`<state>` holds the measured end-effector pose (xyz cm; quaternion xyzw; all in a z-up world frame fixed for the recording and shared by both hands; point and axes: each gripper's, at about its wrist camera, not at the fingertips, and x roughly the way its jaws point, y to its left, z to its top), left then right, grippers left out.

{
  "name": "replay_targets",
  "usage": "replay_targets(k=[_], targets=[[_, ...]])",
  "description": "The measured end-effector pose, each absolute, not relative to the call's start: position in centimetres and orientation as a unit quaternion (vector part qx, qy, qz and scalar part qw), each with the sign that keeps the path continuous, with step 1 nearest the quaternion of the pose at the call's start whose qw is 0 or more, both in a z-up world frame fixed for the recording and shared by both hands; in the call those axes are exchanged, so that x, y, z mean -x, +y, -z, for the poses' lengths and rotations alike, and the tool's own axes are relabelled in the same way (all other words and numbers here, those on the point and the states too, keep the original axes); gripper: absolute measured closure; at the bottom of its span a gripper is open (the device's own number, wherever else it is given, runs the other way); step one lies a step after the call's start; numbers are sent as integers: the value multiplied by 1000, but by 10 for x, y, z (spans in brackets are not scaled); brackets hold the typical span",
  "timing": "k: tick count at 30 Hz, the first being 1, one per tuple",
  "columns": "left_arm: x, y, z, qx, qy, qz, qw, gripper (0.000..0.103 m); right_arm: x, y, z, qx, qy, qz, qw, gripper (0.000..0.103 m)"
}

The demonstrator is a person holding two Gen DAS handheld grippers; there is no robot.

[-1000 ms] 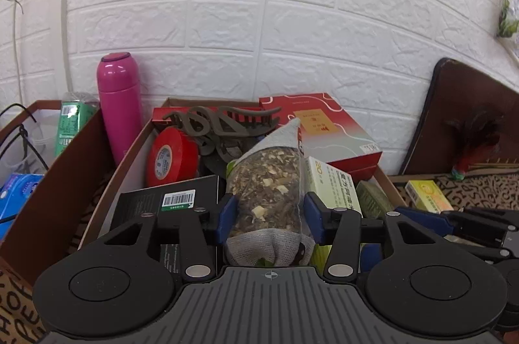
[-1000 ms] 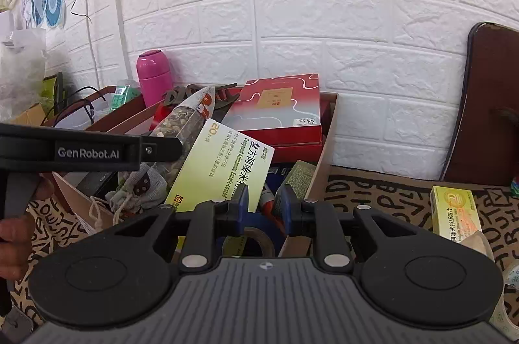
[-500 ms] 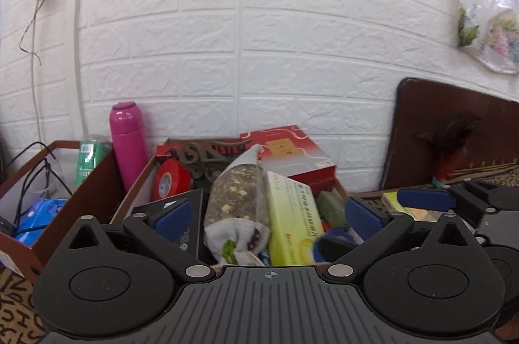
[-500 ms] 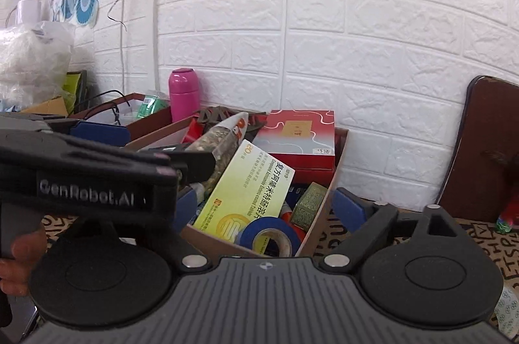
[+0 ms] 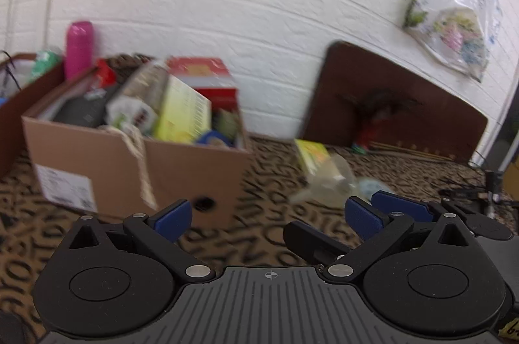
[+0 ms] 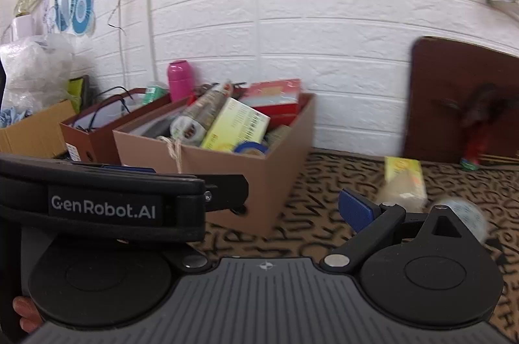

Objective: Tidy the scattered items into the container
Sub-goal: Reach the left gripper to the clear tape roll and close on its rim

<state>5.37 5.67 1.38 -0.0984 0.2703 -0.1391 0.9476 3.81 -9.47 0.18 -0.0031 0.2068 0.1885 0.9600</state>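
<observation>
**Both grippers empty, box filling, loose items waiting on the right**

Left wrist view: the left gripper point(image 5: 264, 219) has its jaws spread wide with nothing between them, only the letter-patterned counter point(image 5: 269, 181) below. The cardboard box point(image 5: 136, 162), the container, stands ahead to the left, already packed: a yellow-green carton point(image 5: 183, 113), a dried-herb bag point(image 5: 142, 94), a red gift box point(image 5: 202, 74) and a blue tape roll point(image 5: 211, 139) show above its rim. To the right, well apart from the box, a small yellow box point(image 5: 313, 155) lies on the counter with a crumpled clear wrapper point(image 5: 327, 185) just beside it. The picture is blurred, so finer detail is lost.

Right wrist view: the right gripper point(image 6: 269, 211) also carries nothing; its right blue pad stands far out, the other finger is hidden behind the left gripper's body, and the jaws read as spread wide. The box sits ahead left; the small yellow box and a pale round item point(image 6: 464, 211) lie near its right finger.

Judgement: a drop into the box looks finished, and the step in hand is going for the leftovers. The next move calls for swinging right, lowering over the small yellow box, and closing across its narrow sides.
</observation>
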Motion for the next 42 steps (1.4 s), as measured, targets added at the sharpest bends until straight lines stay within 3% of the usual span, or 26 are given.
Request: replay_targets(k=[16, 22, 29, 37, 42], targets=[[-116, -65, 23, 118, 328, 204, 915, 2, -42, -252, 47, -83, 235, 32, 968, 9], [-151, -95, 49, 143, 374, 241, 884, 17, -70, -279, 58, -103, 250, 60, 961, 24], [-185, -108, 65, 141, 378, 219, 888, 19, -99, -287, 68, -117, 255, 49, 959, 45], [-230, -112, 82, 119, 388, 192, 893, 25, -136, -286, 76, -124, 264, 14, 956, 57], [-232, -112, 84, 96, 388, 199, 894, 33, -154, -282, 82, -127, 286, -1, 950, 77]])
